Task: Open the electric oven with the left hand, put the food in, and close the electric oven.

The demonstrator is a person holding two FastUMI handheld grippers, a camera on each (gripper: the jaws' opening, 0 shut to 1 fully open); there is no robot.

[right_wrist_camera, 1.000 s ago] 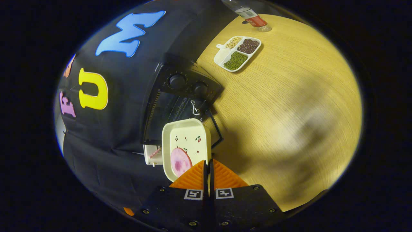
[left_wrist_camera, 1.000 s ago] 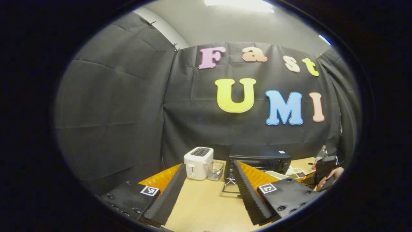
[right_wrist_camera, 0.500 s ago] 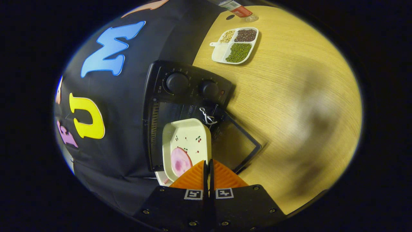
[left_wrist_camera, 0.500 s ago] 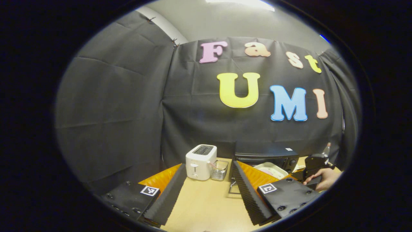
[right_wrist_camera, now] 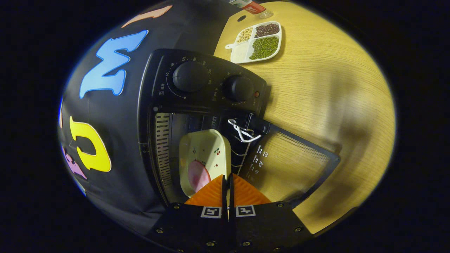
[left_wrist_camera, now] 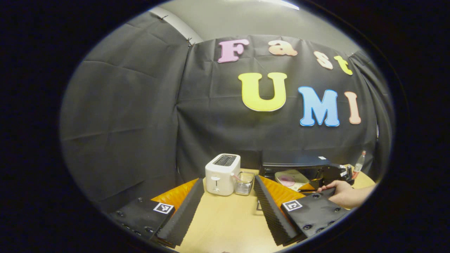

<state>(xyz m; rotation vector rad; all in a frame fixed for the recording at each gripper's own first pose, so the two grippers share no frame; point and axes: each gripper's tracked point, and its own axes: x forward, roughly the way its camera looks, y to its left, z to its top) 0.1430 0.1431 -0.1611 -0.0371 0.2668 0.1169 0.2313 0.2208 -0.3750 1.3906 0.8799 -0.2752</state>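
Note:
The black electric oven (right_wrist_camera: 197, 80) stands with its door (right_wrist_camera: 291, 165) folded down onto the table. My right gripper (right_wrist_camera: 226, 178) is shut on the near rim of a cream tray (right_wrist_camera: 207, 151) that carries a pink ham slice (right_wrist_camera: 197, 175). The tray's far end reaches into the oven's mouth. In the left gripper view the oven (left_wrist_camera: 295, 162) is at the right, with the tray (left_wrist_camera: 290, 177) in its opening and a hand (left_wrist_camera: 342, 195) holding the other gripper. My left gripper (left_wrist_camera: 227, 186) hangs open over the table, well short of the oven, with nothing between its fingers.
A white toaster (left_wrist_camera: 222, 174) and a small clear container (left_wrist_camera: 244, 182) stand left of the oven. A divided dish of beans (right_wrist_camera: 256, 42) and a bottle (right_wrist_camera: 251, 5) sit on the wooden table (right_wrist_camera: 334, 88) beyond the oven.
My right gripper has carried the tray forward, from in front of the oven into its mouth. The left gripper stayed open and shifted only slightly.

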